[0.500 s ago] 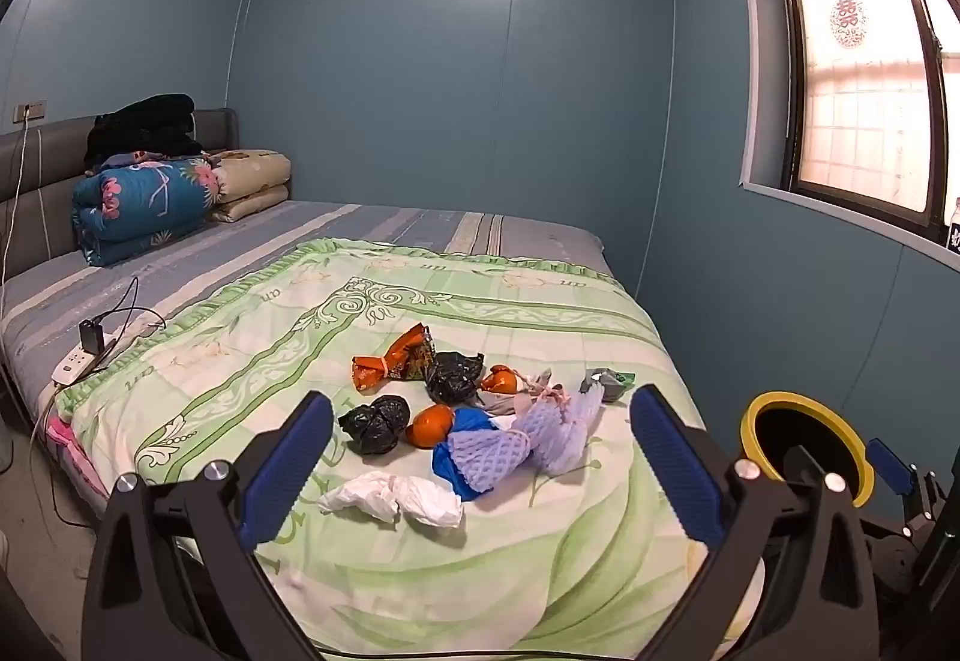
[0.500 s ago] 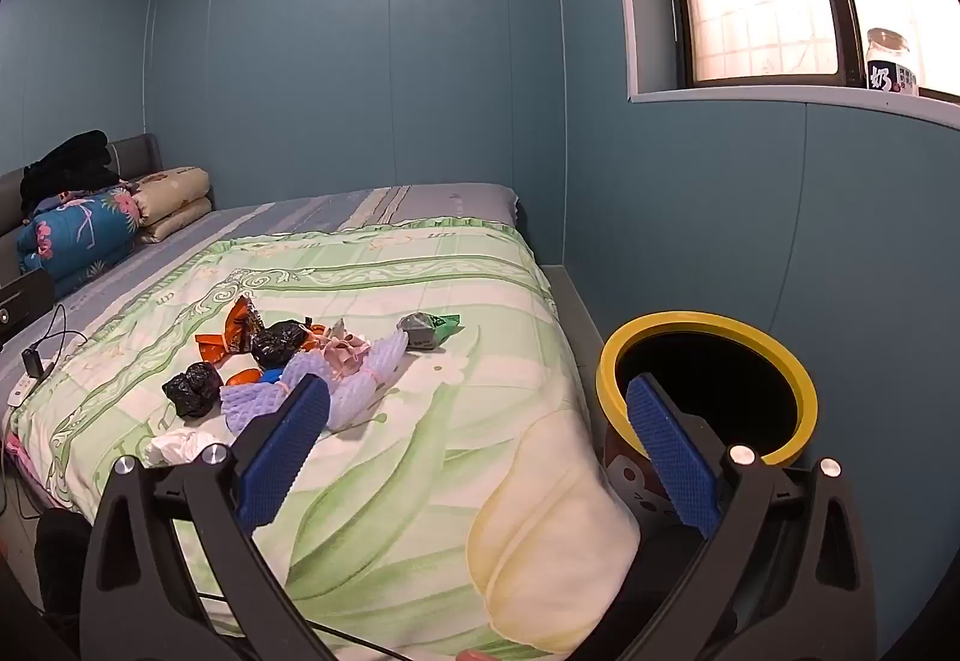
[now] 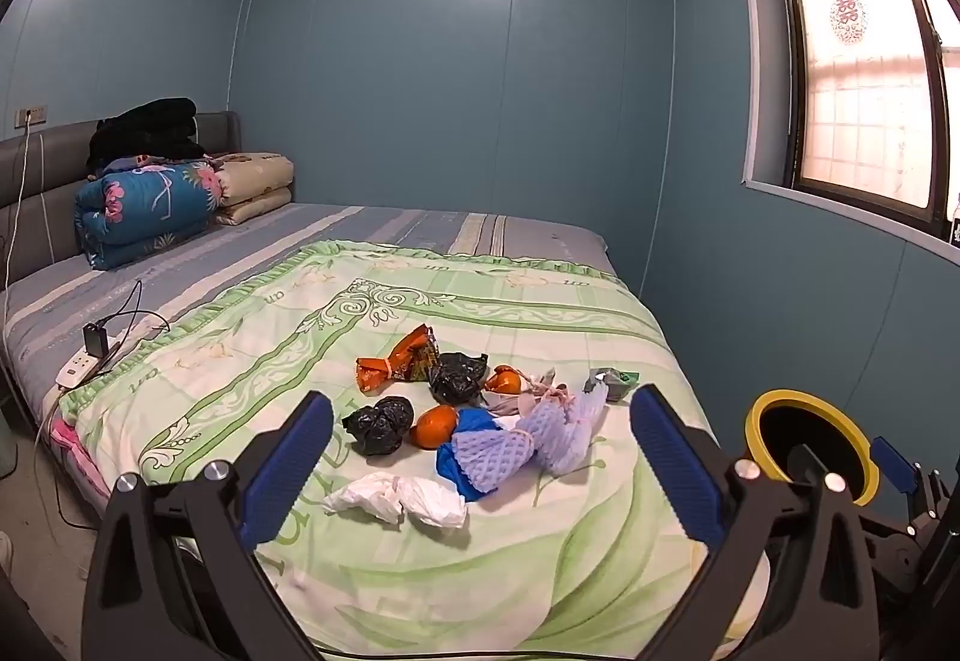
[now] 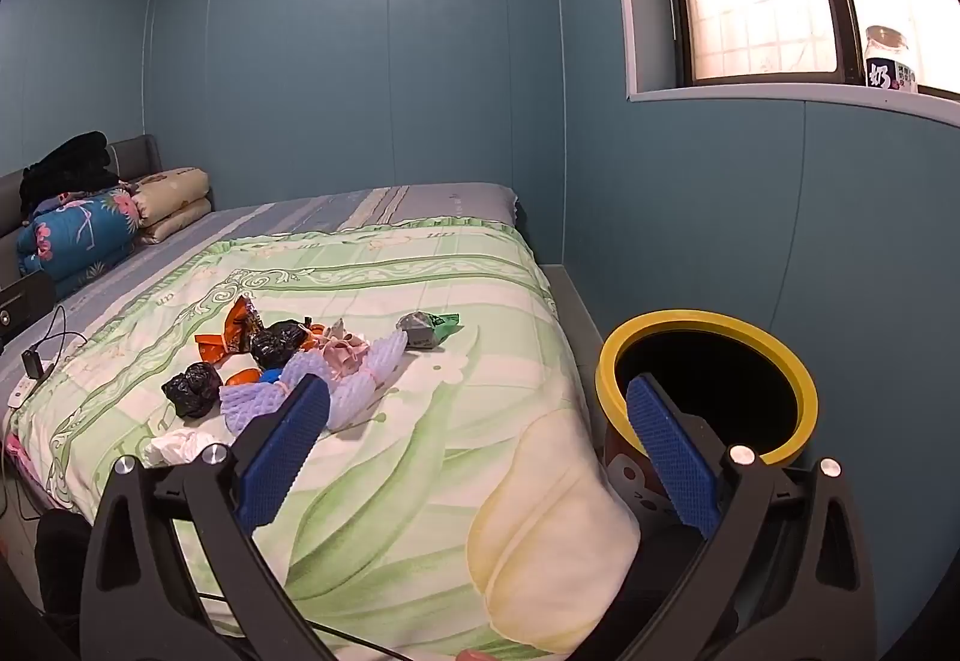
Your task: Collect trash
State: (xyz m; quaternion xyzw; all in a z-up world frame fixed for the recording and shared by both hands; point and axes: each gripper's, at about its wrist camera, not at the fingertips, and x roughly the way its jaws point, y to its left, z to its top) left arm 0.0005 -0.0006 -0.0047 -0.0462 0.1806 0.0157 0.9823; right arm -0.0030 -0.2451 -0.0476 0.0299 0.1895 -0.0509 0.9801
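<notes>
From where I steer, the bed (image 3: 540, 559) fills both views, its green quilt carrying a loose cluster of trash near the foot end. Beside the bed's corner stands the yellow-rimmed bin (image 4: 708, 322), dark inside and open at the top, apart from the litter. Both claws hang short of the pile with nothing between their blue pads: the left claw (image 3: 480, 475) spread to its widest, the right claw (image 4: 477, 457) likewise, framing quilt and bin.

Largest in the heap is the lavender foam fruit netting (image 3: 528, 439), which I judge featherlight and springy; pinching it at the tied waist should hold best. The white crumpled tissue (image 3: 399, 499), nearest the left claw, looks soft and will squash flat, so a grip across its middle suits. The orange snack wrapper (image 3: 396, 361) seems crinkly and slick; its twisted neck is the sure spot. The knotted black bags (image 3: 381, 424) look limp. Smallest, the mandarin (image 3: 433, 425) is round, firmer, likely to roll on the quilt.
</notes>
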